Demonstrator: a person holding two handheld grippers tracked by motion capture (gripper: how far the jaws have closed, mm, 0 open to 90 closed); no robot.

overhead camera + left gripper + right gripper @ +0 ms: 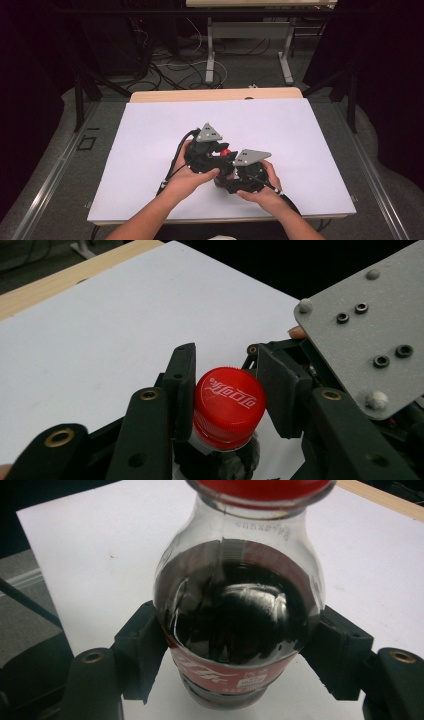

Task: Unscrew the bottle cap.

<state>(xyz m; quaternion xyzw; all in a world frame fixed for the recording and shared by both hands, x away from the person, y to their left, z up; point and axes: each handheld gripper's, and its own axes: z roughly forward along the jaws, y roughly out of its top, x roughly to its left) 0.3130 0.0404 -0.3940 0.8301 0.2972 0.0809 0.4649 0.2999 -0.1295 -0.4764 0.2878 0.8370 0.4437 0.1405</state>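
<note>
Jaws of the left gripper (226,390) sit on either side of a red screw cap (229,407): the near pad presses its side, while the far pad stands just beside it and contact there cannot be made out. Below the cap a little of the clear neck shows. Jaws of the right gripper (235,652) clamp the body of the cola bottle (239,615) just above its red label, one pad against each flank, with dark drink filling the shoulder. From above, the two grippers meet near the middle of the desk (150,120), the left gripper (216,150) over the cap (225,152) and the right gripper (235,181) lower and nearer the person, each with a grey three-cornered plate on top. A hand wraps each one. White sheet covers the desk; its wooden edge shows at the far side, and cables lie on the floor beyond
</note>
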